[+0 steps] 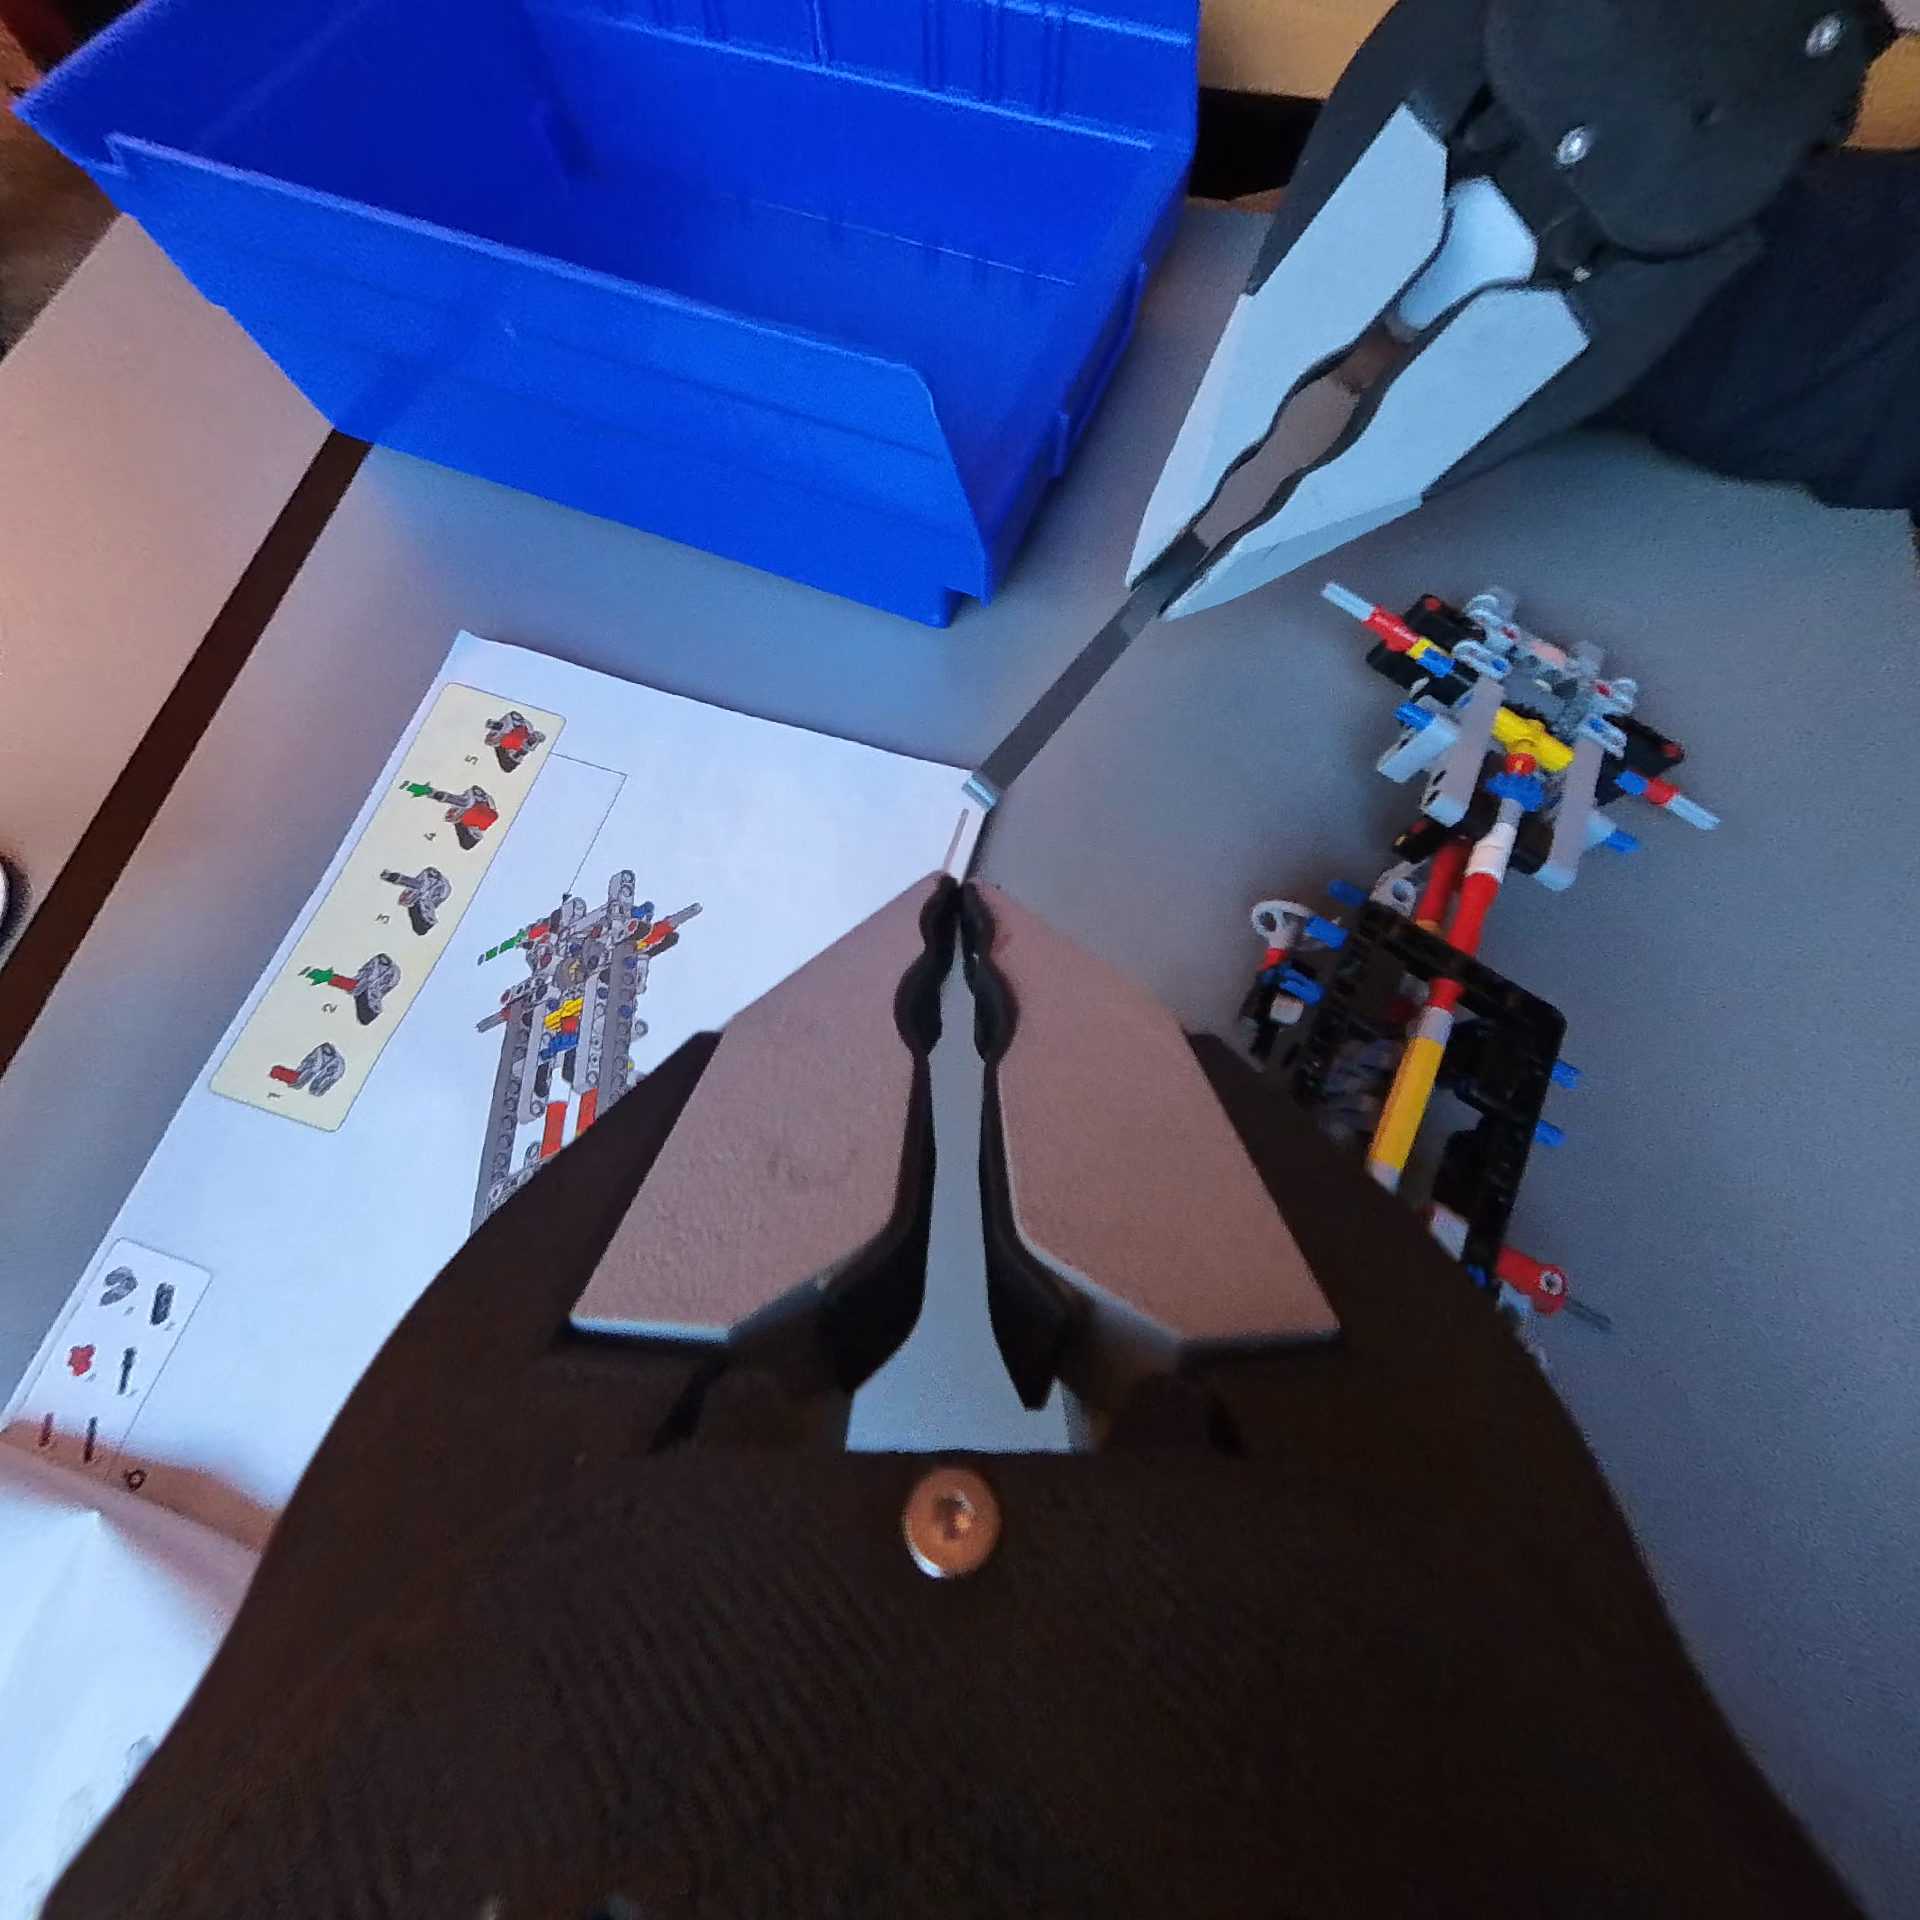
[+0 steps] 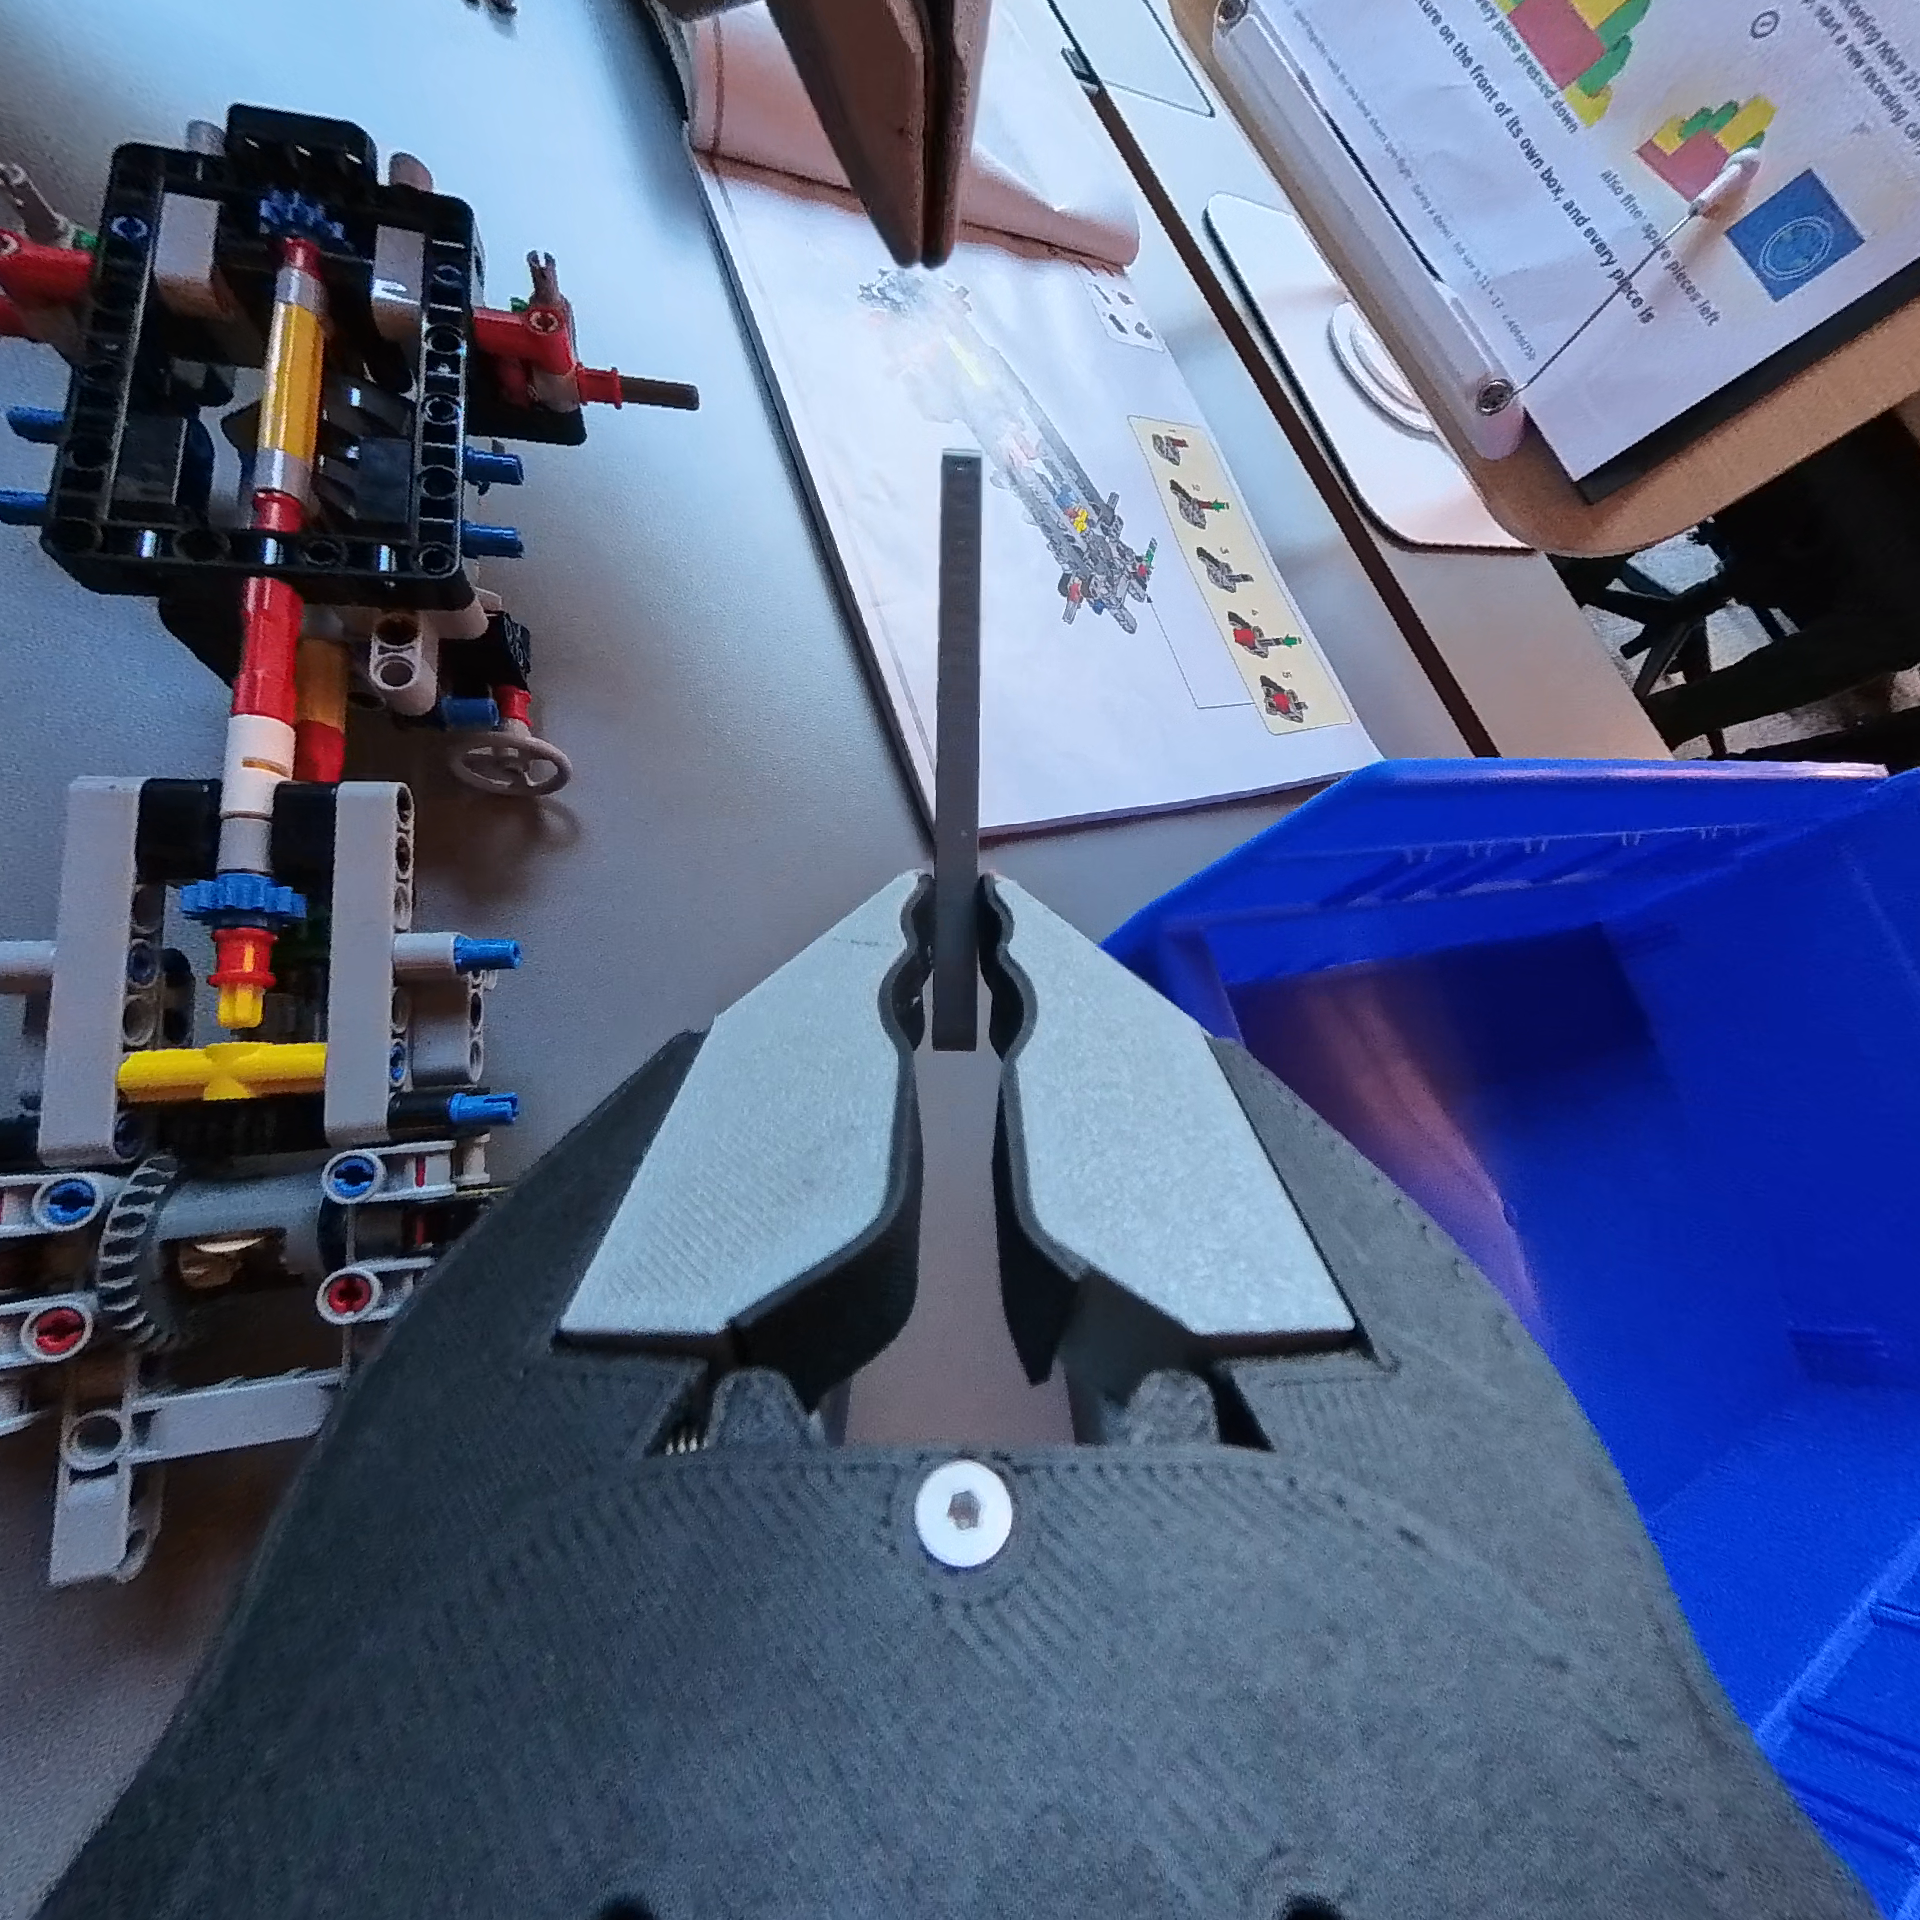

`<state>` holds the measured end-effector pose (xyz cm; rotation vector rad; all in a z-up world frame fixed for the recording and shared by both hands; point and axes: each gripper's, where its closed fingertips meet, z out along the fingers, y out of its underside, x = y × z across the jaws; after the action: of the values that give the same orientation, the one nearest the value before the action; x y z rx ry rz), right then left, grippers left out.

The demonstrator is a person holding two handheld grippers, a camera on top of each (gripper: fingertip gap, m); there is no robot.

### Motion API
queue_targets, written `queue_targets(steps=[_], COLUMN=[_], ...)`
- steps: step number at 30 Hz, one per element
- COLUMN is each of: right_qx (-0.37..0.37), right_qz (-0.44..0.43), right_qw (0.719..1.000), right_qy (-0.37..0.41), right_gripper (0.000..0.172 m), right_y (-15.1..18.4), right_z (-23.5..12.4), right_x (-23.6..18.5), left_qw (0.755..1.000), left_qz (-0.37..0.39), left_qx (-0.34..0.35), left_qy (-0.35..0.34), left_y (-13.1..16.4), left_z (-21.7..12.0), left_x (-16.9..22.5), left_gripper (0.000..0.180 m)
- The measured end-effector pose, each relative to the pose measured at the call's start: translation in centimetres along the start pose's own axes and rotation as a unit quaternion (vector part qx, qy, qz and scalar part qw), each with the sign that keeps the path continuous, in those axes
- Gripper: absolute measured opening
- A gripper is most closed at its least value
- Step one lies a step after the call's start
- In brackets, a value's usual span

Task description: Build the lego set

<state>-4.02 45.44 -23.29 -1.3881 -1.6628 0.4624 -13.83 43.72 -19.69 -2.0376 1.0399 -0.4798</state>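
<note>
My right gripper [image 2: 956,904] is shut on a long, thin dark grey strip [image 2: 958,675] that sticks straight out from its pads. In the left wrist view this gripper [image 1: 1153,597] comes in from the upper right, and the free end of the strip [image 1: 1060,707] reaches the far right corner of an open instruction booklet [image 1: 727,810]. My left gripper [image 1: 956,894] is shut, with its tips at the booklet's right edge, just short of the strip's end. It shows from the top in the right wrist view [image 2: 920,249], above the booklet [image 2: 1081,727].
A partly built brick model of black, grey, red and yellow parts [image 1: 1455,935] lies on the grey table [image 1: 1662,1455] right of the booklet; it also shows in the right wrist view [image 2: 260,623]. A blue bin [image 1: 623,312] stands behind the booklet. A printed sheet on a stand [image 2: 1558,156] is farther off. Some 12 centimetres of space lies between my two pairs of fingers.
</note>
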Motion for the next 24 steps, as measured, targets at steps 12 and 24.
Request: queue_targets(steps=[12, 24], right_qx=[-0.013, -0.069], right_qz=[-0.041, -0.051], right_qw=[0.997, 0.992], right_qy=[-0.065, -0.09], right_gripper=[0.005, 0.005], right_y=[-0.8, -0.7], right_z=[-2.2, -3.6], right_x=[-2.9, -4.9], left_qw=[0.996, 0.977], left_qz=[0.071, 0.168], left_qx=[-0.055, -0.074], left_qy=[-0.016, 0.106], left_y=[1.0, 1.5], left_z=[-1.0, 0.3], left_x=[0.5, 8.3], left_gripper=[0.009, 0.071])
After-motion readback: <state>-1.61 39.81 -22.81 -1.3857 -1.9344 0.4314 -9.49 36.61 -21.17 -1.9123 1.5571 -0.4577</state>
